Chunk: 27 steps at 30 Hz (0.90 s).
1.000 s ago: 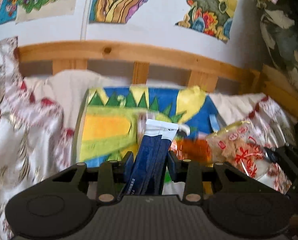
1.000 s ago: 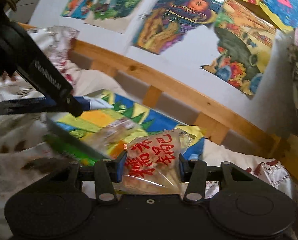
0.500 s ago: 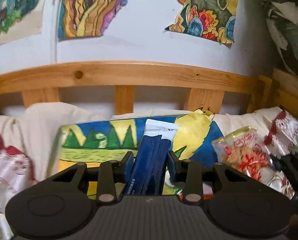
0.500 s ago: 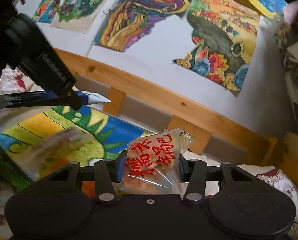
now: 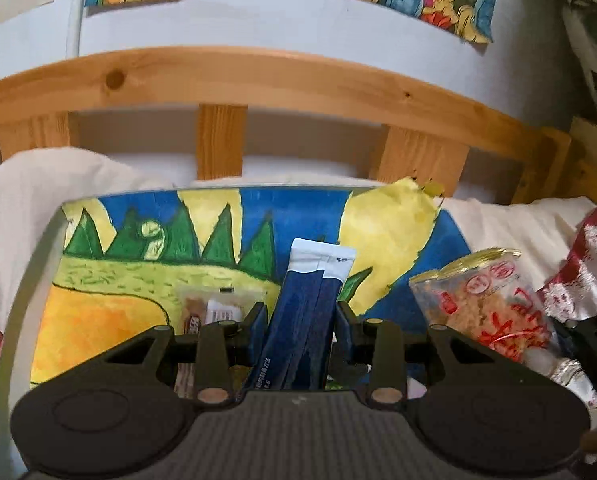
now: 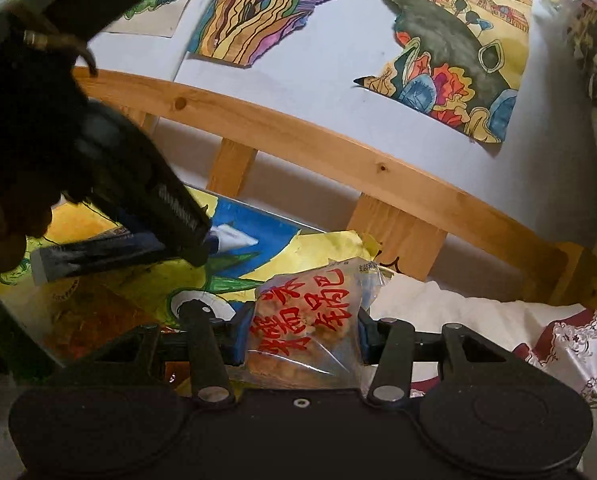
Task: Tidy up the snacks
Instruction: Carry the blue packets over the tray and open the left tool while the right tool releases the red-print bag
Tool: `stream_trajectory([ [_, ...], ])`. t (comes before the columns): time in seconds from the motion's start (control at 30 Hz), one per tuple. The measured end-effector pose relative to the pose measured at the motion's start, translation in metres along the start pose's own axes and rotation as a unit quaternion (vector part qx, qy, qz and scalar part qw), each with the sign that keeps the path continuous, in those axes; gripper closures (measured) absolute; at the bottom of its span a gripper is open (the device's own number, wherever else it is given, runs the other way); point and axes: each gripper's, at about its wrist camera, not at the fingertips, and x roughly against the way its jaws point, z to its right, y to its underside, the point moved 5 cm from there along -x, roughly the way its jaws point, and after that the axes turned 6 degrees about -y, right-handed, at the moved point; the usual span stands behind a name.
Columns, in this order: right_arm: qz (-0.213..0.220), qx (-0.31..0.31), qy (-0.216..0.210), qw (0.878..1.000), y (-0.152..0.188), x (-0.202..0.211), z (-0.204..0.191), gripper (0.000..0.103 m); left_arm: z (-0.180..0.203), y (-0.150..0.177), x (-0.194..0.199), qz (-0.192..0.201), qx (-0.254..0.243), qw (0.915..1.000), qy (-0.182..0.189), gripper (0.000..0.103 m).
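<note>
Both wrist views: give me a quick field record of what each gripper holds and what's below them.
left gripper: shut on dark blue sachet
right gripper: shut on clear snack bag with red characters
surface below: painted board, green trees, yellow field
already on board: small clear-wrapped snack
backdrop: wooden bed rail, paintings on wall

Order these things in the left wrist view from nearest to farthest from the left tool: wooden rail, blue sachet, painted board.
1. blue sachet: clamped in the left tool.
2. painted board: lying just beyond and under the sachet.
3. wooden rail: across the back, by the wall.
</note>
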Motion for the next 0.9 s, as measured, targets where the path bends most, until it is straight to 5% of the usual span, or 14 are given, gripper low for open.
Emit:
stream_trajectory([
  [0.27,-0.012,-0.010,-0.002,1.000,0.005,-0.004,0.002,0.049,-0.004,0.010,-0.006,-0.014,0.012,0.9998,0.000,0.063],
  [0.43,-0.007,-0.017,-0.004,1.000,0.004,-0.001,0.004,0.038,-0.007,0.012,-0.002,-0.015,0.016,0.9998,0.003,0.062],
  [0.7,0.009,-0.033,0.009,0.999,-0.004,0.016,0.008,0.019,-0.016,0.010,0.022,-0.001,0.031,0.9994,0.013,0.041],
  [0.9,0.038,-0.052,0.026,0.998,-0.016,0.039,0.008,0.008,-0.036,0.004,0.063,0.040,0.038,0.9984,-0.013,0.017],
])
